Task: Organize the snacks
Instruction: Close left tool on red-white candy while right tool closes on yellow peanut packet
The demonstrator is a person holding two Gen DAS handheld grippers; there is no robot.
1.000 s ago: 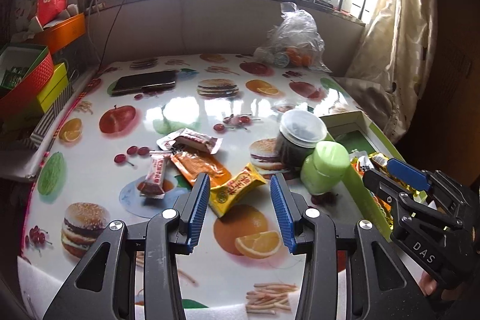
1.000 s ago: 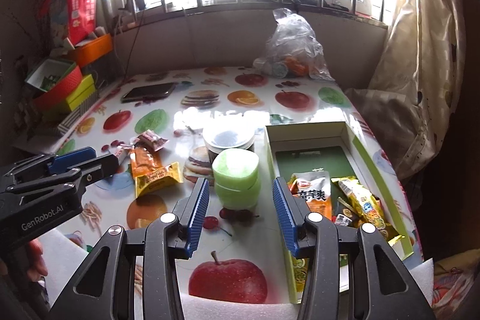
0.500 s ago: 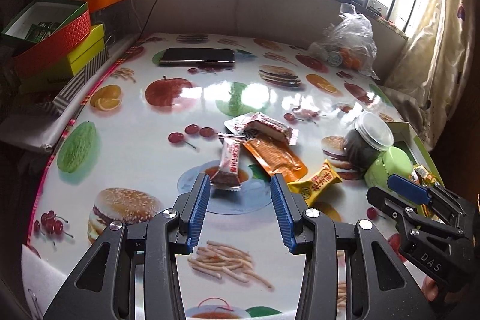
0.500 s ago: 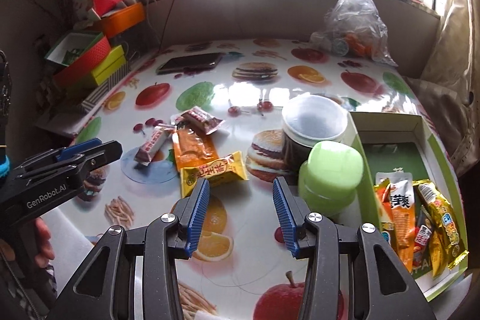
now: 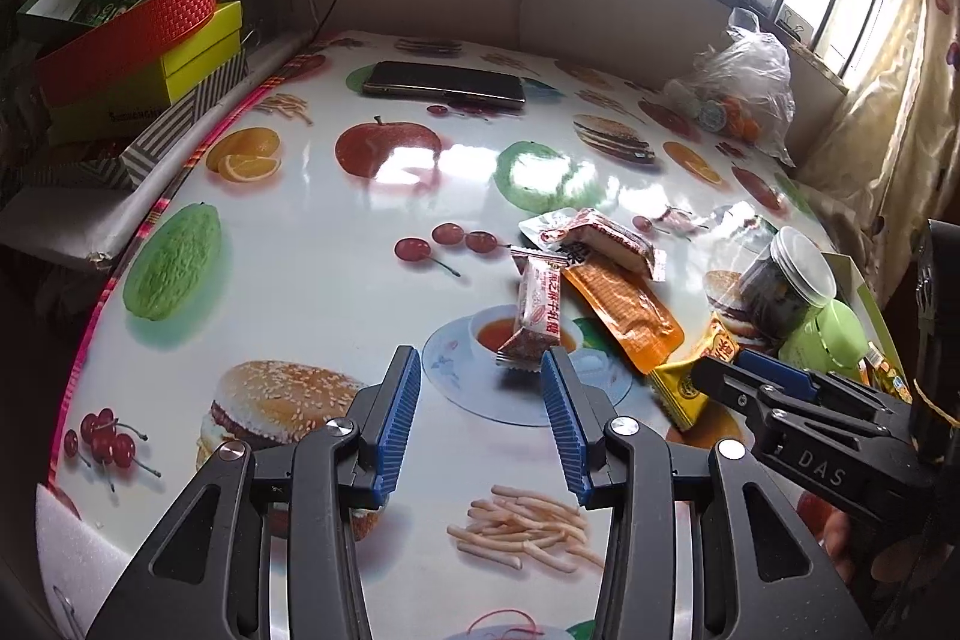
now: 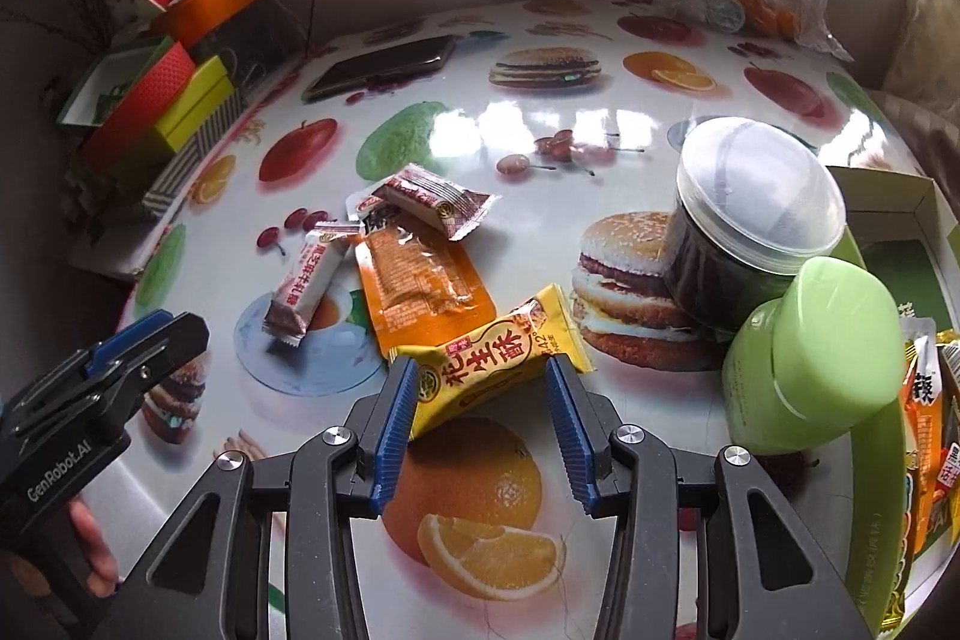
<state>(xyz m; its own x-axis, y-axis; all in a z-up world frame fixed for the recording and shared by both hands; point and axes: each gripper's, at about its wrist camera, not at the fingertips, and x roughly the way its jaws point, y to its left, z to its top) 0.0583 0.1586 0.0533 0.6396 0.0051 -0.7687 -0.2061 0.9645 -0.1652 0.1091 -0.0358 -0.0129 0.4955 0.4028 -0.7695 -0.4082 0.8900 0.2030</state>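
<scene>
Both of my grippers have swung leftward and dipped toward the loose snacks since a second ago, when the right one was looking at the green jar and the box.

Largest first: the round table (image 5: 312,280) with its glossy fruit-and-burger cloth carries everything. At its right edge sits the green snack box (image 6: 888,214), already holding several packets. Just left of it stand the dark clear-lidded jar (image 6: 750,220) and the light green jar (image 6: 816,358), touching each other. A black phone (image 5: 444,83) lies far across the table.

My right gripper (image 6: 480,388) is spread, with the yellow peanut-crisp packet (image 6: 498,364) lying between its pads, not yet pinched. My left gripper (image 5: 480,376) is also spread, its tips just short of the near end of the pink-and-white candy bar (image 5: 537,310). Beside that bar lie the orange sachet (image 5: 624,304) and a red-white wrapped snack (image 5: 600,244).

Risks, as I judge them: the slick cloth may let the flat yellow packet skid away as the pads close, and my grippers are near enough to collide.
</scene>
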